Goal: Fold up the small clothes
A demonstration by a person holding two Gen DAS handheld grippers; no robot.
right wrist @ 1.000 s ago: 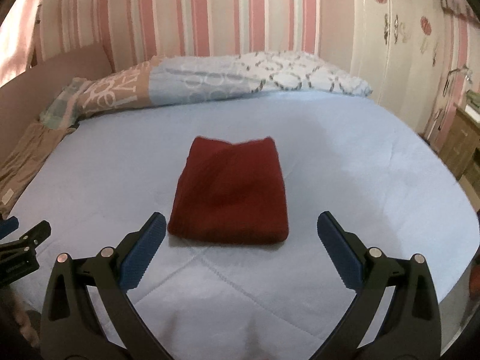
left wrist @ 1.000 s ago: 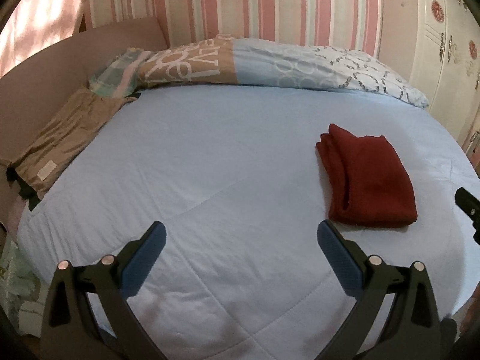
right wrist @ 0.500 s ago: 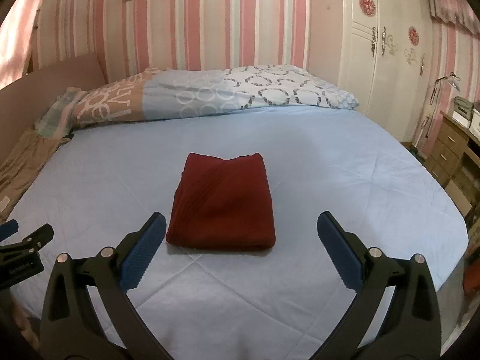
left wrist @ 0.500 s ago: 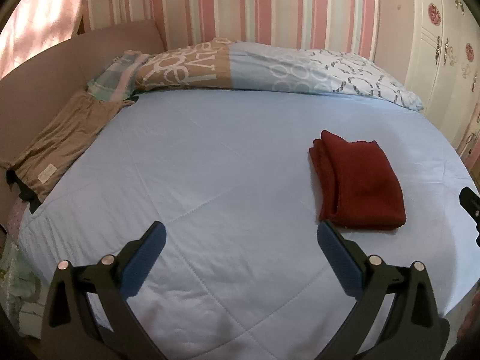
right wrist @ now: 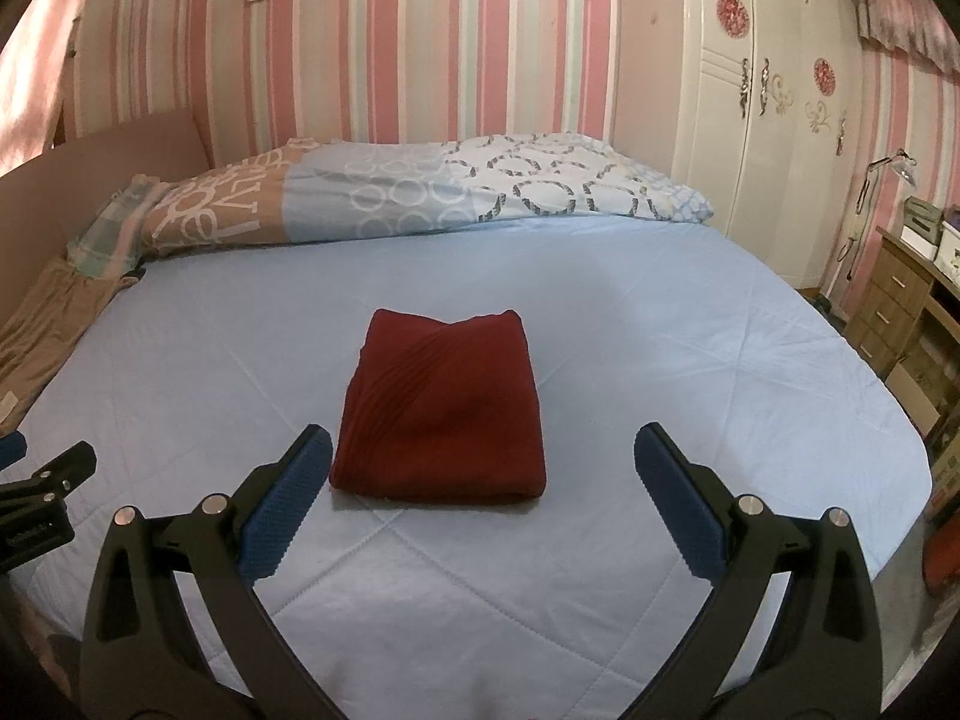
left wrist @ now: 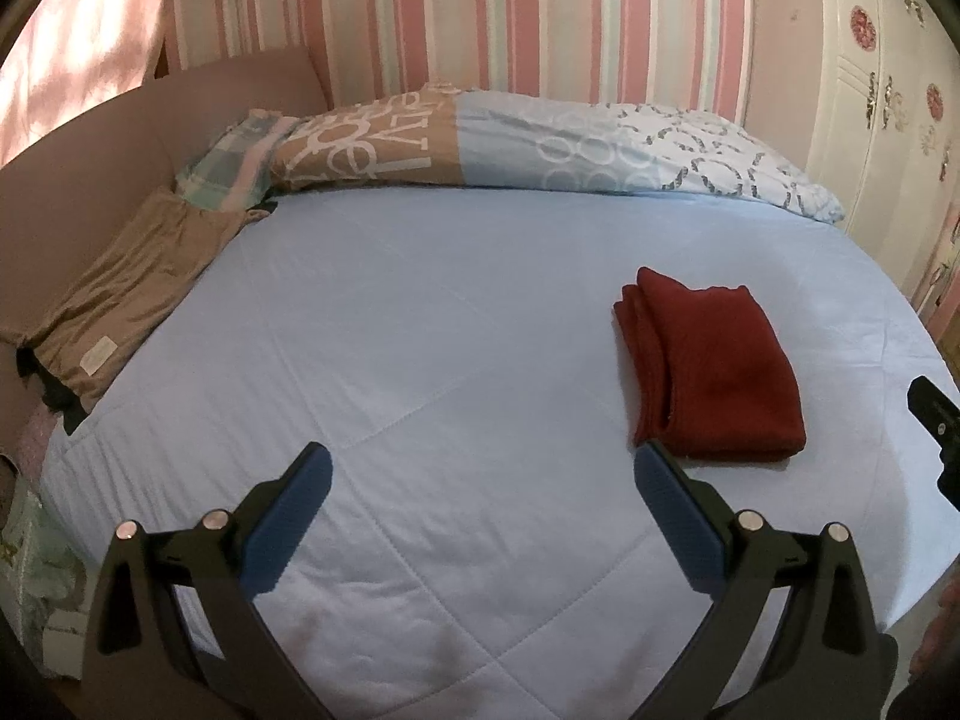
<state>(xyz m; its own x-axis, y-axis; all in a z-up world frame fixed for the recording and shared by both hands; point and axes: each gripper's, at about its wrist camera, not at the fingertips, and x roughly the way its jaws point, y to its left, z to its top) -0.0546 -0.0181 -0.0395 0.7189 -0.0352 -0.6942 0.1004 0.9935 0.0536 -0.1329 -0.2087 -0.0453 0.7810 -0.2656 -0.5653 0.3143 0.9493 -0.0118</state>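
Observation:
A dark red garment lies folded into a neat rectangle on the light blue bedspread. In the right wrist view it rests just beyond my right gripper, which is open and holds nothing. My left gripper hangs open over bare bedspread, with the red garment beyond its right finger. The other gripper's black tip shows at the right edge of the left wrist view, and the left gripper's tip at the left edge of the right wrist view.
A patterned duvet is bunched along the head of the bed. A tan garment lies at the bed's left edge by the brown headboard. A white wardrobe and wooden drawers stand to the right.
Both grippers have drawn back and risen from the bed, so the folded red garment looks farther off and more wall shows. The garment has not moved.

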